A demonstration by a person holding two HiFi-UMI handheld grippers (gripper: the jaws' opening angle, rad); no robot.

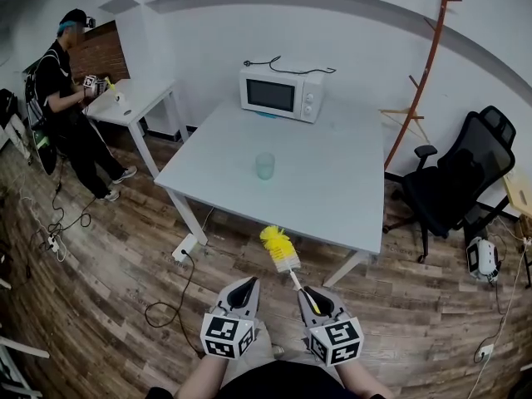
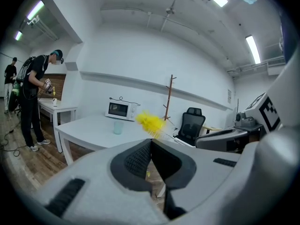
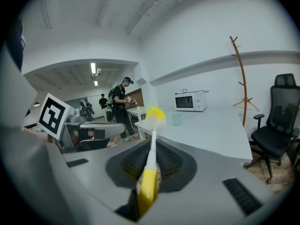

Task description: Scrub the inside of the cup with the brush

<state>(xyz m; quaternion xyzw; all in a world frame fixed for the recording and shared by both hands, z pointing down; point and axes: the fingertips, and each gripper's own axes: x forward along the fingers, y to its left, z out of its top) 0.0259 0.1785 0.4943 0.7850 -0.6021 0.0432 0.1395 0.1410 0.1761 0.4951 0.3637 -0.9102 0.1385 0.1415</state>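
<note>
A pale green translucent cup [image 1: 264,165] stands upright near the middle of the white table [image 1: 349,198]. My right gripper [image 1: 309,293] is shut on the yellow-and-white handle of the brush [image 1: 283,256], whose yellow bristle head [image 3: 155,114] points toward the table's near edge, short of it. In the right gripper view the handle [image 3: 151,165] runs straight out between the pads. My left gripper [image 1: 247,283] hangs beside the right one, shut with nothing in it. Both grippers are over the floor, well short of the cup [image 2: 117,127].
A white microwave [image 1: 281,94] sits at the table's far edge. A black office chair [image 1: 457,185] and a wooden coat stand [image 1: 424,73] are to the right. A person [image 1: 71,98] works at a second white table [image 1: 133,96] far left. Cables and a power strip [image 1: 184,248] lie on the wood floor.
</note>
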